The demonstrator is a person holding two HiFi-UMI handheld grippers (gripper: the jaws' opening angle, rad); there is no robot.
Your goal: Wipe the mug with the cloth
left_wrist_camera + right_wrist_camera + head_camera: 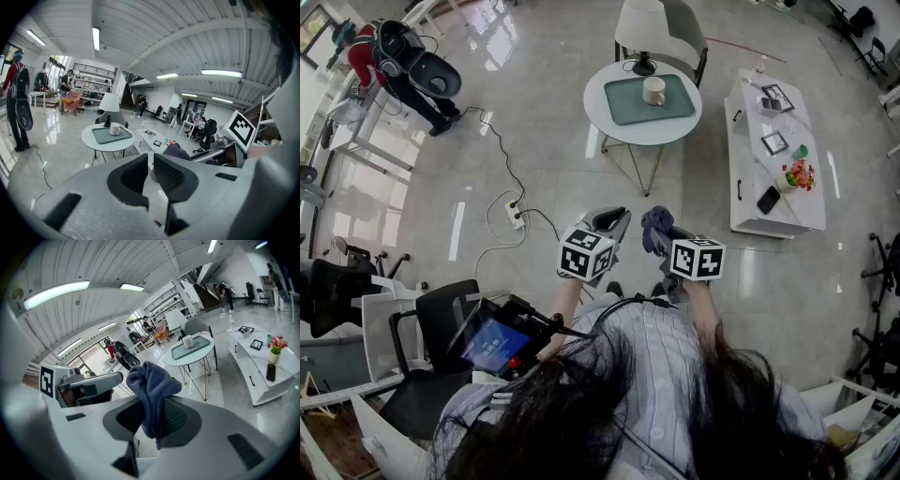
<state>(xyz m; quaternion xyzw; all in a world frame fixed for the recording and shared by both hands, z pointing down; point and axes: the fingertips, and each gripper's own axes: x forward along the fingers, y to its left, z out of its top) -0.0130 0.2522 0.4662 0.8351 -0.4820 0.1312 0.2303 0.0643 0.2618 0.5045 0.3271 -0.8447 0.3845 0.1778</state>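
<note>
Only the right gripper view shows the right claw (152, 420) pinching the fuzzy blue-grey cloth (152, 383); left claw (151, 171) nearly closed, empty; glossy white mug (653, 90) far ahead of both, on a flat green tray (628, 105) on the round white table (602, 117).

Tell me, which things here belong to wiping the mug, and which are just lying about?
For the job: mug on the green tray; blue cloth clamped in the right gripper; left gripper, shut and empty.

Just lying about: lamp, flowers, picture frames, power strip on the floor.
</note>
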